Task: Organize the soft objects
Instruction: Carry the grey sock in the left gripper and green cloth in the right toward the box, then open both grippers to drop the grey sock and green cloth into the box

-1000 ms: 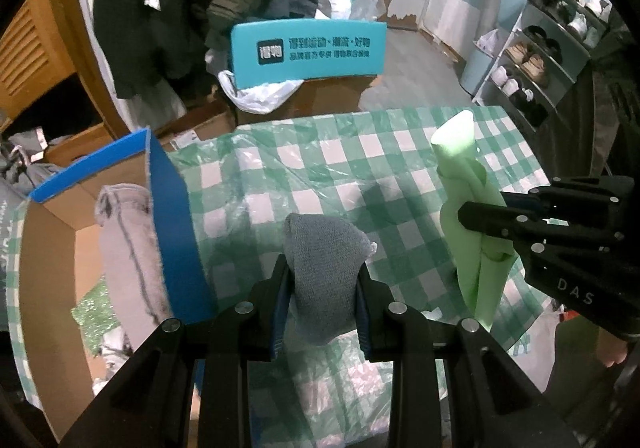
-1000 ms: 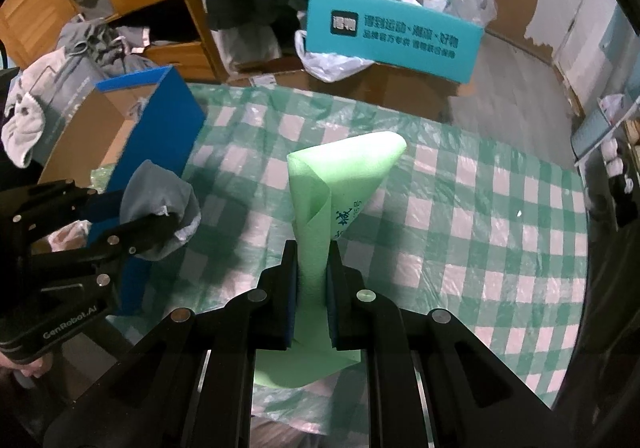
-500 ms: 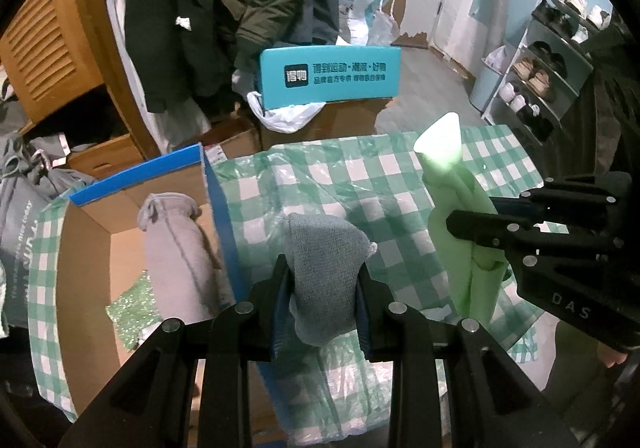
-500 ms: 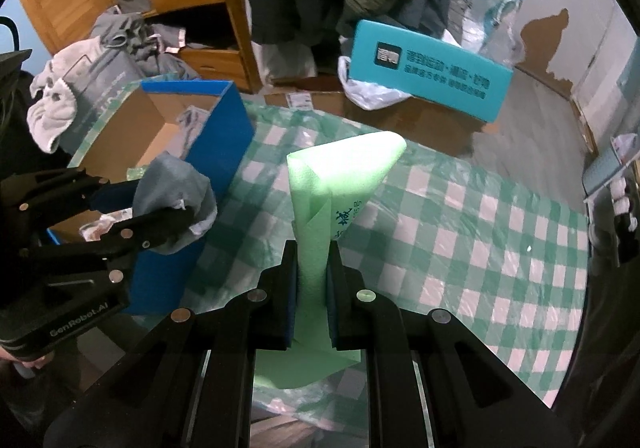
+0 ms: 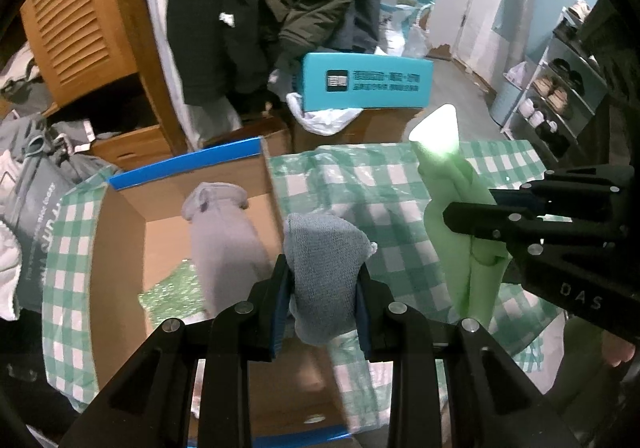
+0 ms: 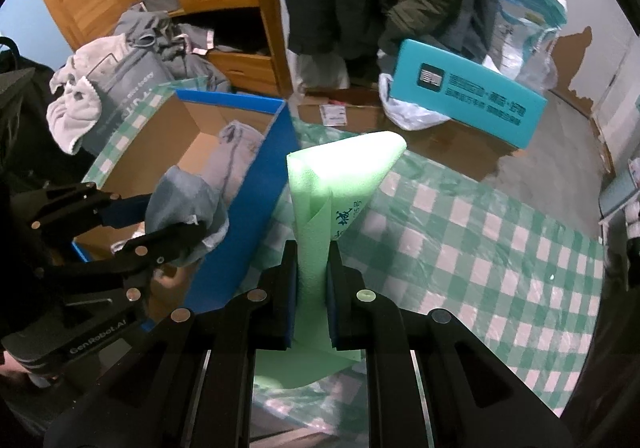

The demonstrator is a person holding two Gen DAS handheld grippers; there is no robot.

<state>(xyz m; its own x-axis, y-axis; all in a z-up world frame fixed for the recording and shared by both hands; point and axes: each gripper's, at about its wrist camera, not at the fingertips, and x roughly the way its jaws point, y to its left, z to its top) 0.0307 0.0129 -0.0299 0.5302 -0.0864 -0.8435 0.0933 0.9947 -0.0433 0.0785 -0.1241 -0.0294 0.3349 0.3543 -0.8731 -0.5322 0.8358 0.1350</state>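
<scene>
we are gripping a grey sock (image 5: 325, 272) in the left gripper (image 5: 322, 290) and green foam (image 6: 320, 232) in the right gripper (image 6: 312, 298), beside the box (image 5: 120, 248).

The tablecloth (image 5: 380, 208) is a green-and-white check under clear film. At lower centre of the left wrist view, a blue-grey sock (image 5: 324, 268) sits between black jaws with blue pads. The box (image 5: 184, 164) at left is brown cardboard inside, bright blue outside; in it lie a pale grey garment (image 5: 224, 240) and a sparkly green piece (image 5: 172, 296). The foam sheet (image 6: 332, 200) is light green with dark printed characters. In the upper right, a teal carton (image 6: 468, 104) carries dark lettering.
</scene>
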